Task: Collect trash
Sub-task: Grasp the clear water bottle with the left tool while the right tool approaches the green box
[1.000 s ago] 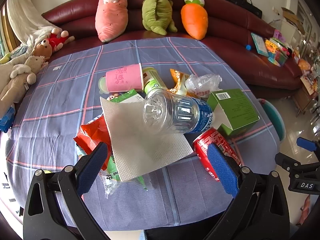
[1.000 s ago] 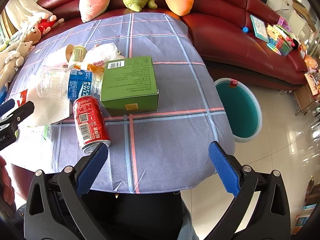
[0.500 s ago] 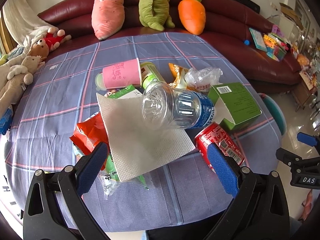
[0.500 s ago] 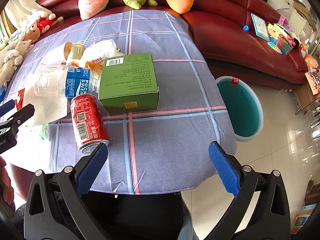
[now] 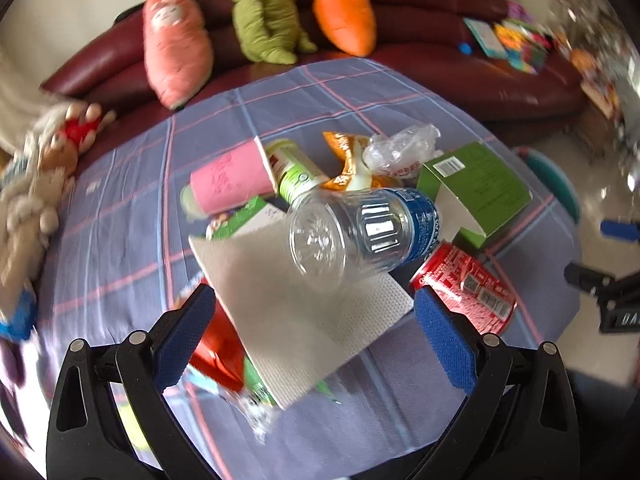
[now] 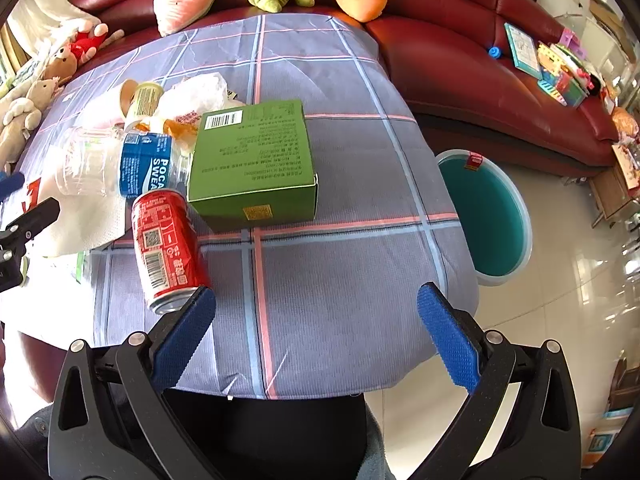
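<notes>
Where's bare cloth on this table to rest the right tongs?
Bare cloth lies right of the red can and in front of the green box, out to the table edge beside the teal bin. Crowded: the pile around the bottle and napkin.

Tablecloth (image 6: 340, 280): woven cloth, matt, fine ribbed weave.
Bottle (image 5: 360, 236): clear glossy plastic, ridged, with a blue film label.
Can (image 6: 166, 248): shiny printed metal.
Box (image 6: 256, 164): green card, slight sheen.
Paper towel (image 5: 296, 316): white, matt, embossed.
Sofa (image 6: 460, 68): glossy dark-red leather look.
Gripper pads (image 6: 448, 336): blue, rough-textured.
</notes>
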